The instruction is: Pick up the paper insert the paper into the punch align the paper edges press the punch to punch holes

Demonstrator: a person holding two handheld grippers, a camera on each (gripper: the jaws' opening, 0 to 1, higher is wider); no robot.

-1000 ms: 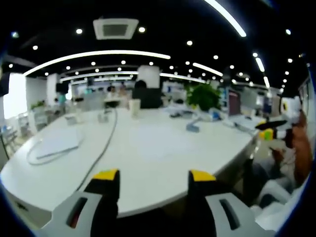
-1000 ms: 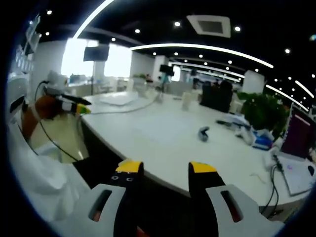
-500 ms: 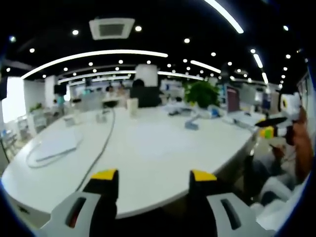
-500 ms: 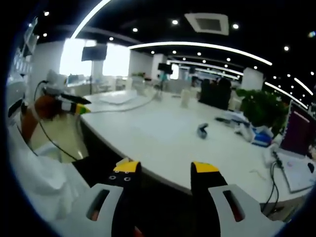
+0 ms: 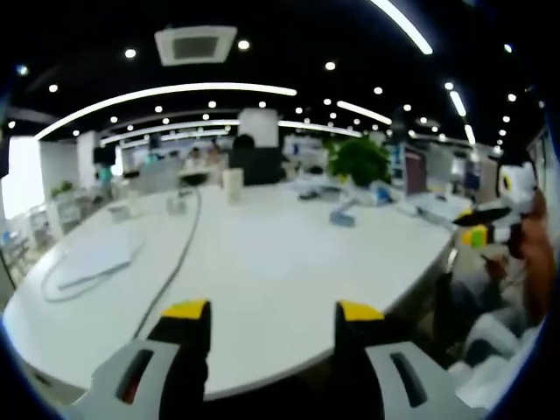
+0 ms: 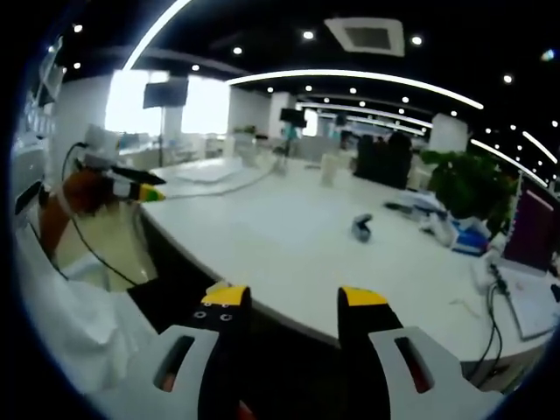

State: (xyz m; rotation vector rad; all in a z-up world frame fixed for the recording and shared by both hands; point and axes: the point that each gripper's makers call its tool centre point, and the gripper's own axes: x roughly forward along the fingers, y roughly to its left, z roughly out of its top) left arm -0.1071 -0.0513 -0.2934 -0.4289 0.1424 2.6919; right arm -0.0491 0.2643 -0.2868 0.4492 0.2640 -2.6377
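Punch [image 5: 342, 220] [image 6: 361, 228] on white table [image 5: 262, 262] [image 6: 289, 236], well beyond both grippers; left gripper [image 5: 272, 311] jaws wide, empty; right gripper [image 6: 286, 299] jaws wide, empty.

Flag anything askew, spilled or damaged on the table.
Nothing stands out. The punch sits upright on the white table; a cable trails loosely across it. Both tools hang open, short of the table edge.

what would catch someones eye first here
The big white table stretches ahead, with a dark cable trailing along its left side in the left gripper view. A small dark punch sits alone mid-table, a green plant stands at the far end, and both hand-held grippers, left and right, hover open and empty.
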